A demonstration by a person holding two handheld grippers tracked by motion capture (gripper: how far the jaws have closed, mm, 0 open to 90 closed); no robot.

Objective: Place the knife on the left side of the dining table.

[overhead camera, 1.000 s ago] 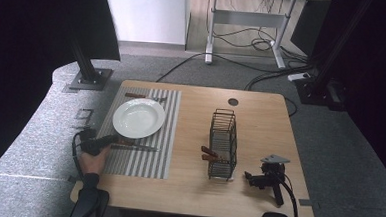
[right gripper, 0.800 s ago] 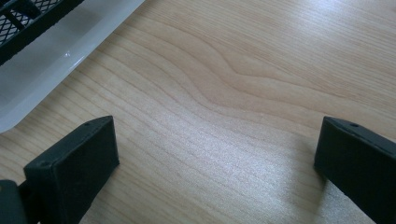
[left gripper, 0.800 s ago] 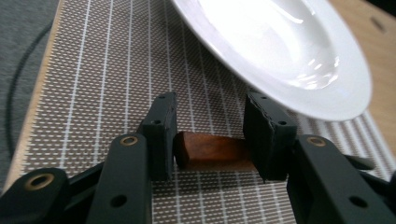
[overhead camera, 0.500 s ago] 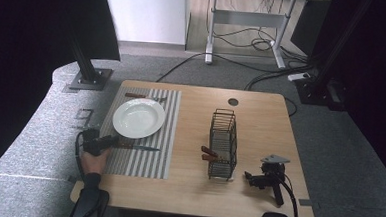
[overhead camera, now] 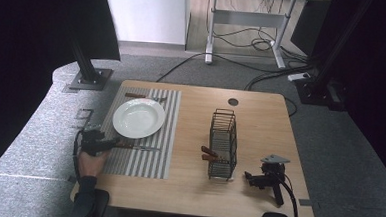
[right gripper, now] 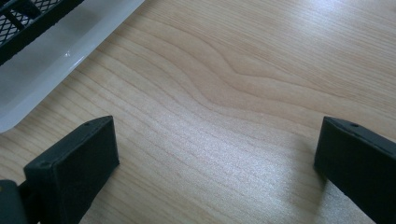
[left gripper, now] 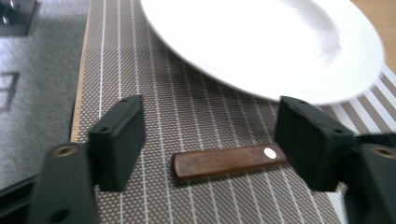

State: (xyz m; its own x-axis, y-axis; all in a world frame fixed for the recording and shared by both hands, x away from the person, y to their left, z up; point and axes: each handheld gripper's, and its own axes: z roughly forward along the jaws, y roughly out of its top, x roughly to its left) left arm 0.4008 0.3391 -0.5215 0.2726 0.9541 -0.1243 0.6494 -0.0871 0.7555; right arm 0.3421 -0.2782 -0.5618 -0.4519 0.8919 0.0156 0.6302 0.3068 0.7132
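Note:
A knife with a brown wooden handle [left gripper: 229, 161] lies flat on the striped placemat [overhead camera: 143, 161], just below the white plate [overhead camera: 138, 117]. My left gripper [left gripper: 212, 133] straddles the handle end. Its jaws have just been opening, and the handle lies between them with neither pad touching it. In the high view the left gripper [overhead camera: 112, 143] sits at the mat's left edge, and the knife [overhead camera: 138, 147] points right. My right gripper [overhead camera: 251, 178] rests open over bare wood at the front right. Nothing is between the right gripper's [right gripper: 219, 154] pads.
A black wire basket [overhead camera: 223, 142] stands mid-table on a white base [right gripper: 60, 60], with brown-handled cutlery [overhead camera: 208, 153] inside. Another utensil [overhead camera: 137, 95] lies on the mat behind the plate [left gripper: 261, 42]. A round hole [overhead camera: 233, 101] sits near the table's far edge.
The left jaws have spread off the knife handle, which now lies loose on the mat. The right gripper has not moved.

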